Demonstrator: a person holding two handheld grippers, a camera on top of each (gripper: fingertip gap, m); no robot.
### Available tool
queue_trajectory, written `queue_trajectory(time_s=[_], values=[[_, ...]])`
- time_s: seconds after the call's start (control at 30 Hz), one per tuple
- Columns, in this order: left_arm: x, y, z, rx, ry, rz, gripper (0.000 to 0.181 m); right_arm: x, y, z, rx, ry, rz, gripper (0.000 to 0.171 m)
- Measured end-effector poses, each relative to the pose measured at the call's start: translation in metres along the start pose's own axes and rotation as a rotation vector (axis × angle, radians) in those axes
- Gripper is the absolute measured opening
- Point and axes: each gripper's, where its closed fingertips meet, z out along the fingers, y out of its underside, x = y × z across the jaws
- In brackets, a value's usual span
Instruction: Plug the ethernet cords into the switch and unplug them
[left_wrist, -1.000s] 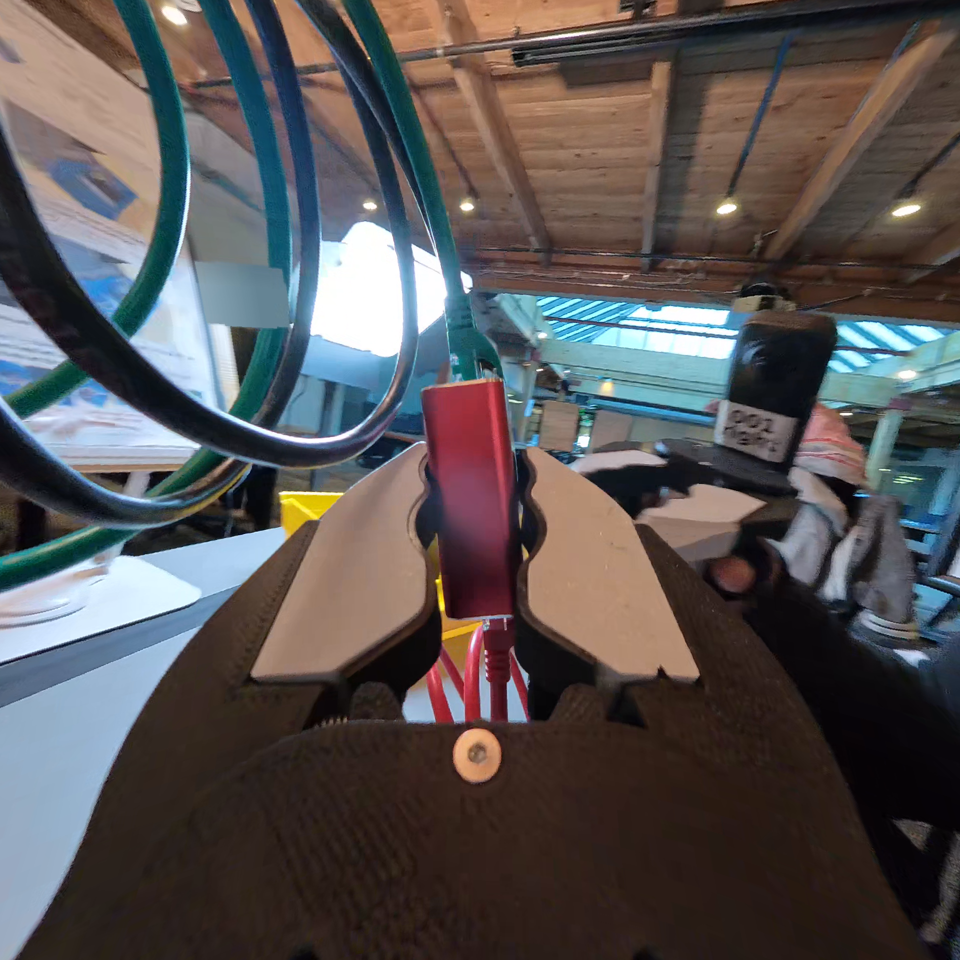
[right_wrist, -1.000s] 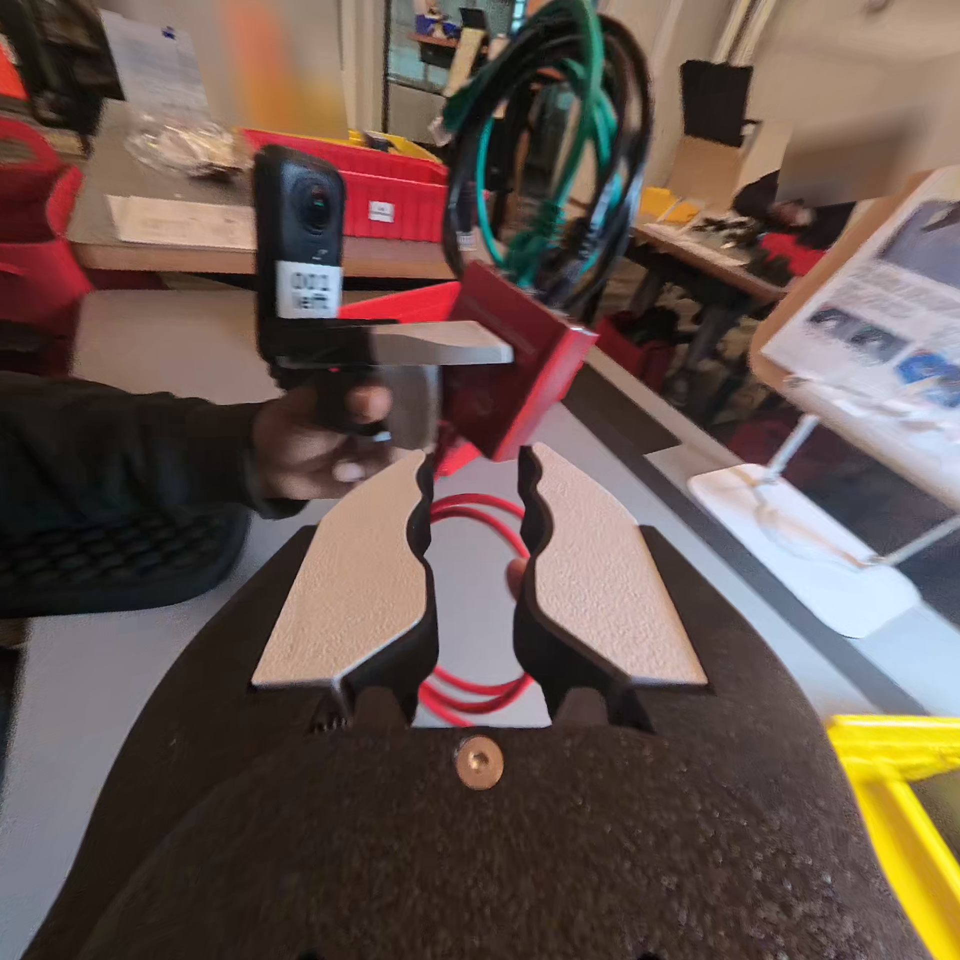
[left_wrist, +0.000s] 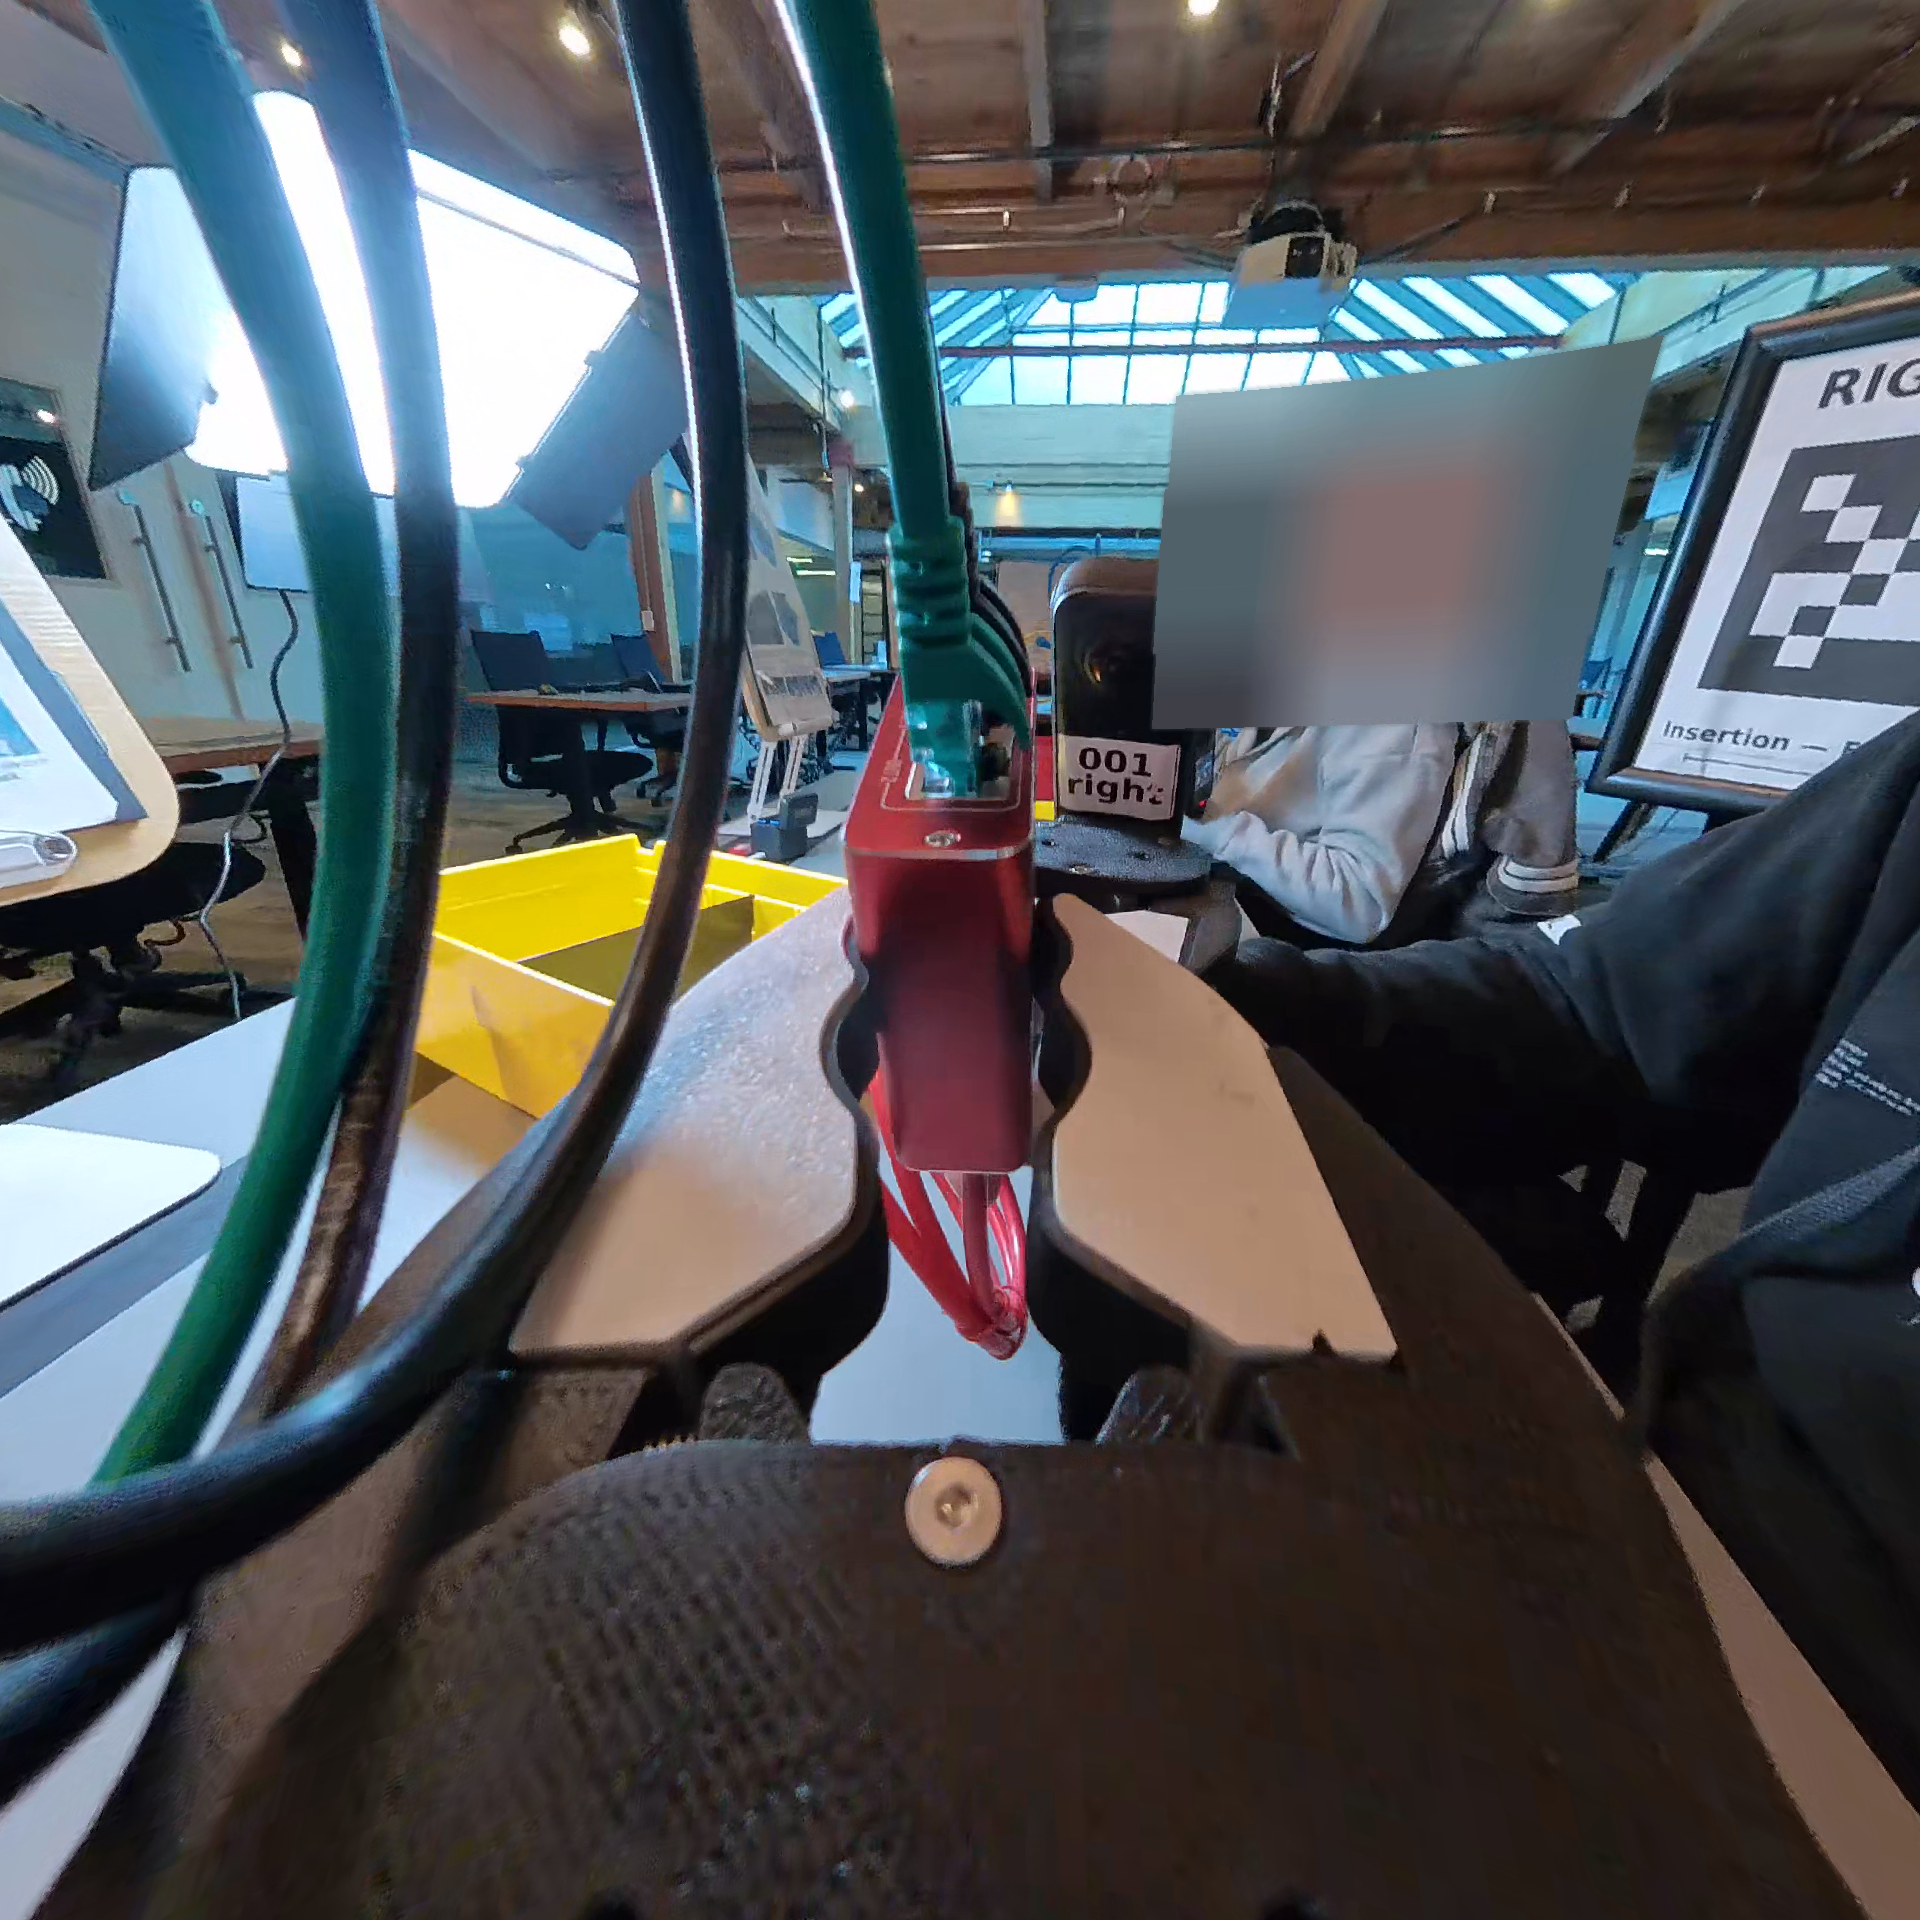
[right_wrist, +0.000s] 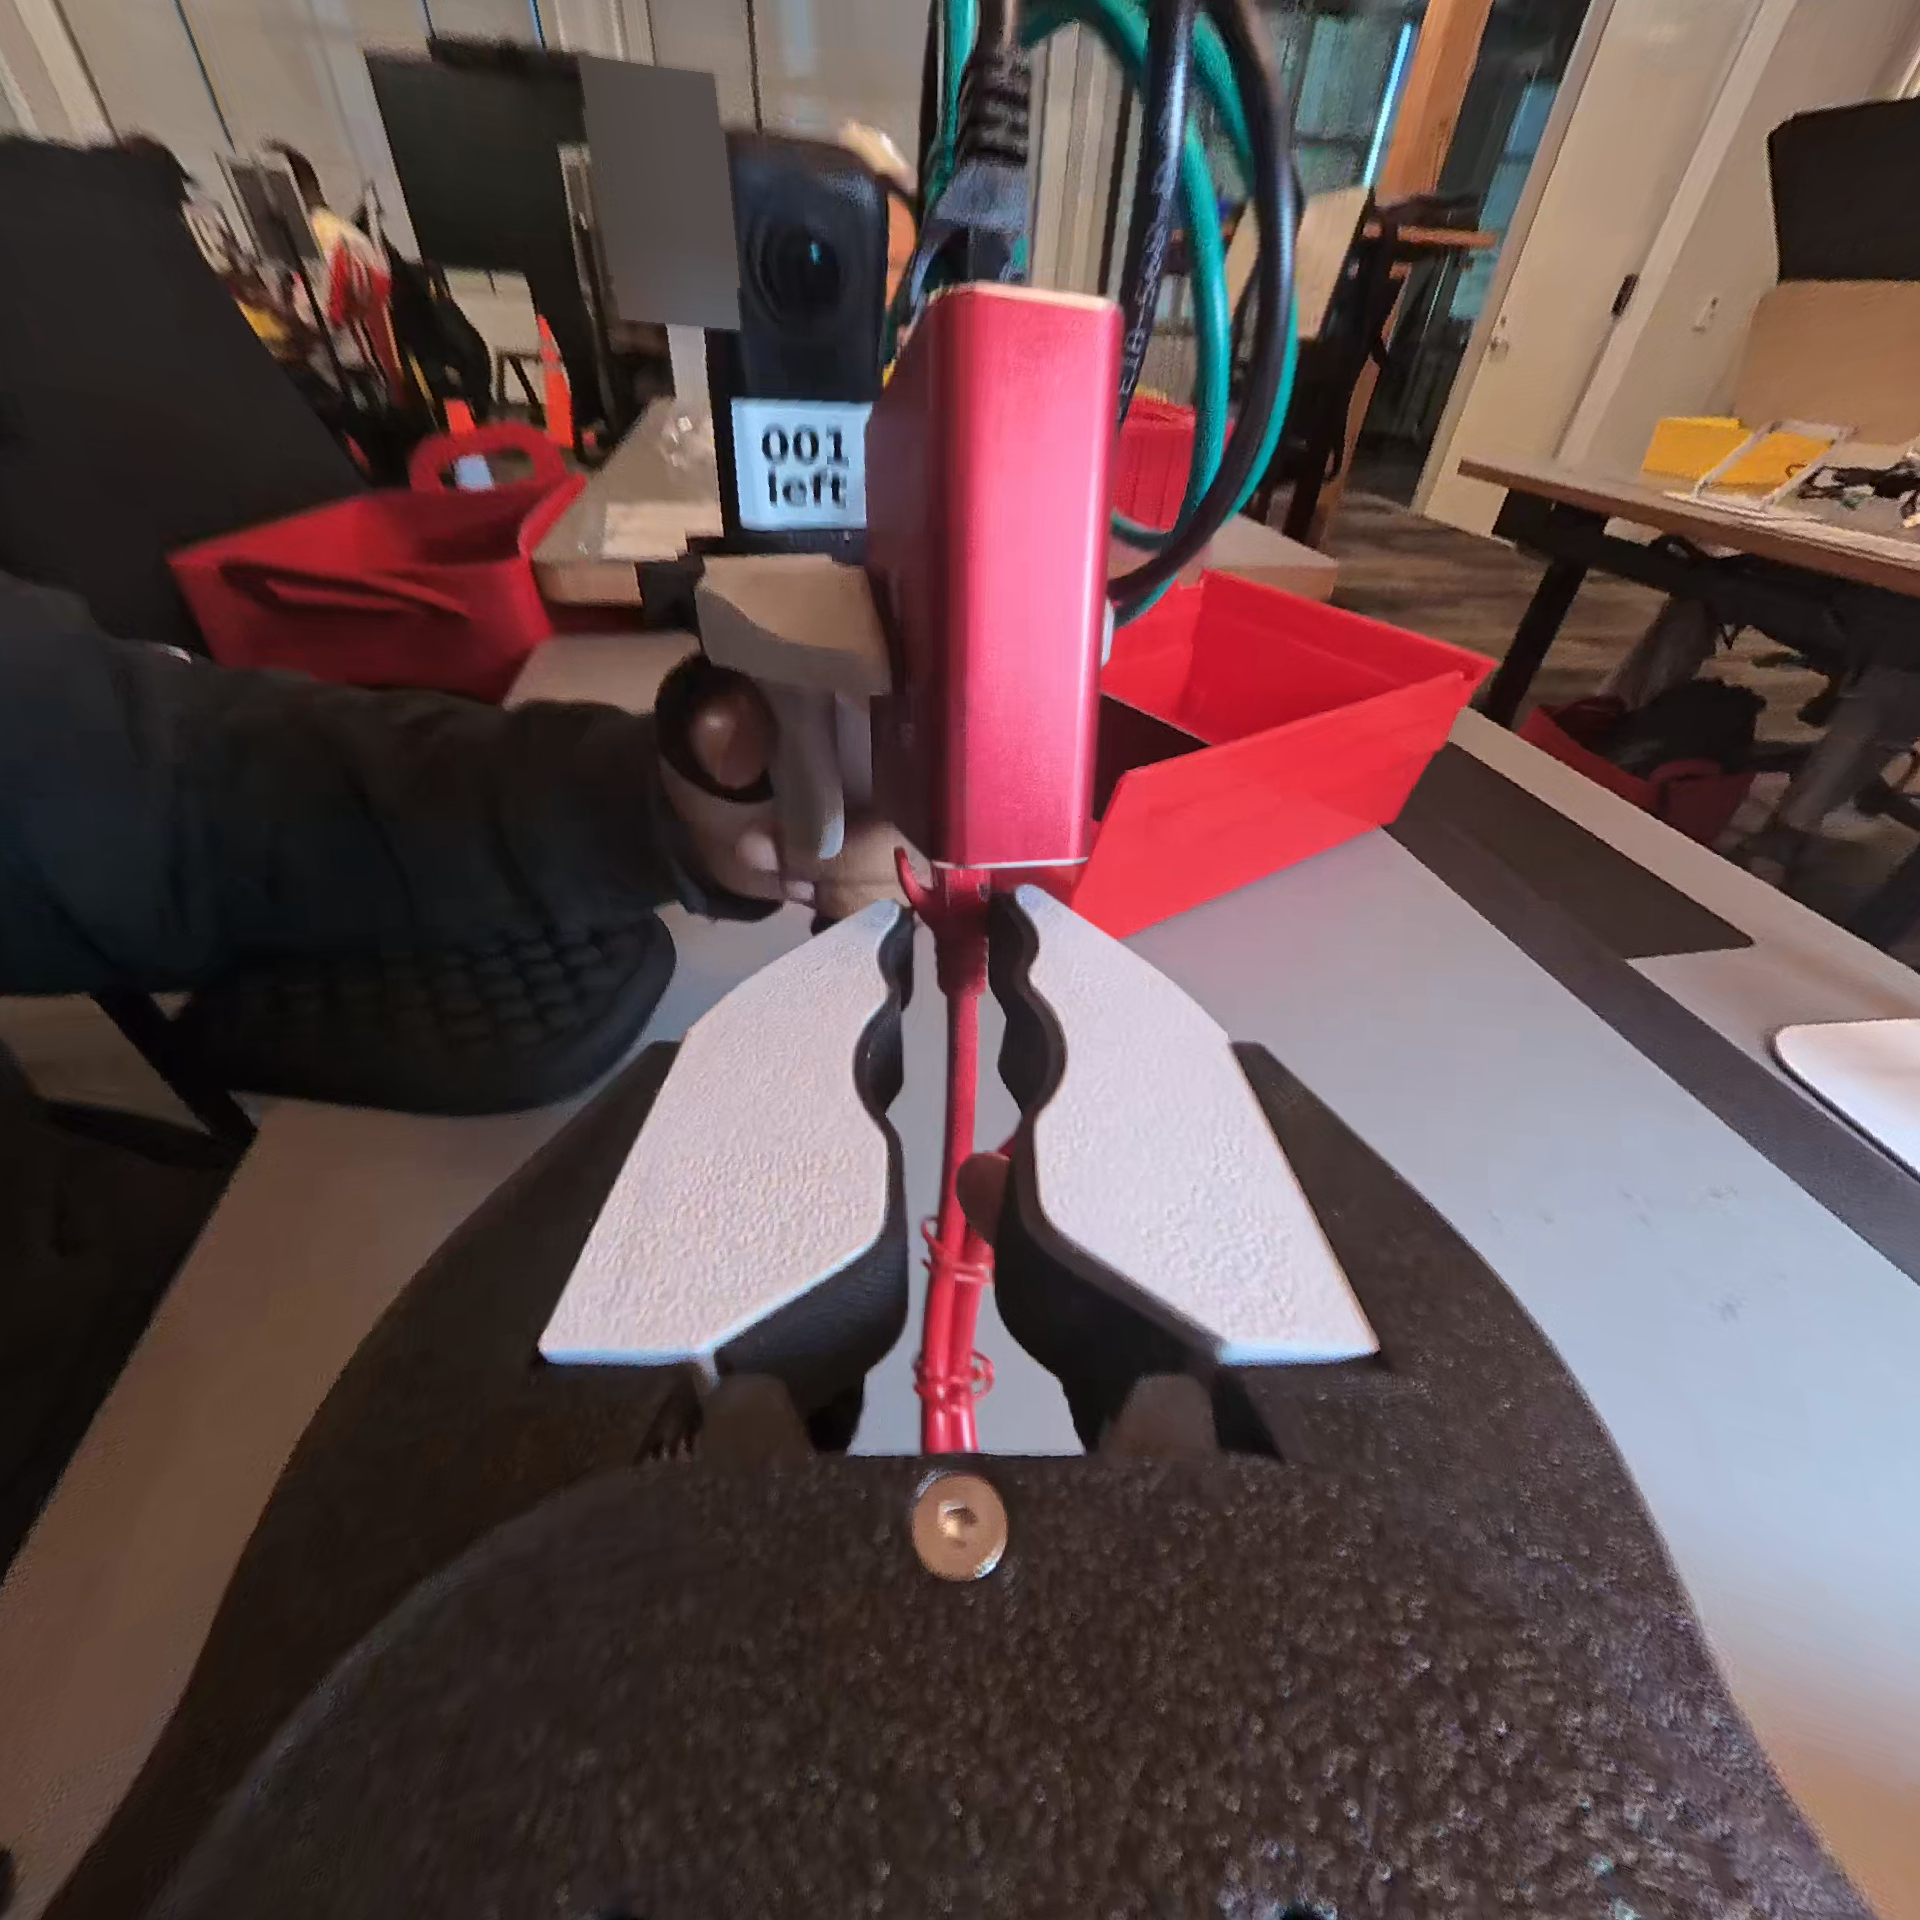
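The grey worktop (right_wrist: 1455, 1195) carried a yellow bin (left_wrist: 582, 935) and a red bin (right_wrist: 1278, 707). Above it, the left tongs (left_wrist: 951, 1039) were clamped on the upright red switch (left_wrist: 951, 997). Green cords (left_wrist: 904, 312) and black cords (left_wrist: 717, 520) looped up toward twelve o'clock from its top ports, so plugging looked done and unplugging left. The right tongs (right_wrist: 951, 1039) stood slightly parted around the red cord (right_wrist: 961, 1091) at the switch's six o'clock, seemingly gripping nothing. The port count stayed hidden.
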Motion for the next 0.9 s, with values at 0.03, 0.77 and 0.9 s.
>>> queue_trajectory(time_s=[0.03,0.77,0.9], values=[[0.0,0.0,0.0,0.009,-0.002,-0.004,0.026,0.0,-0.003,-0.001,0.024,-0.009,0.022,0.015],[0.005,-0.006,-0.003,-0.009,-0.021,0.077,0.027,0.001,-0.008,0.011,0.085,0.041,0.28,0.015],[0.007,-0.011,-0.003,-0.003,-0.018,0.068,0.027,0.003,-0.014,0.008,0.067,0.194,0.004,0.015]])
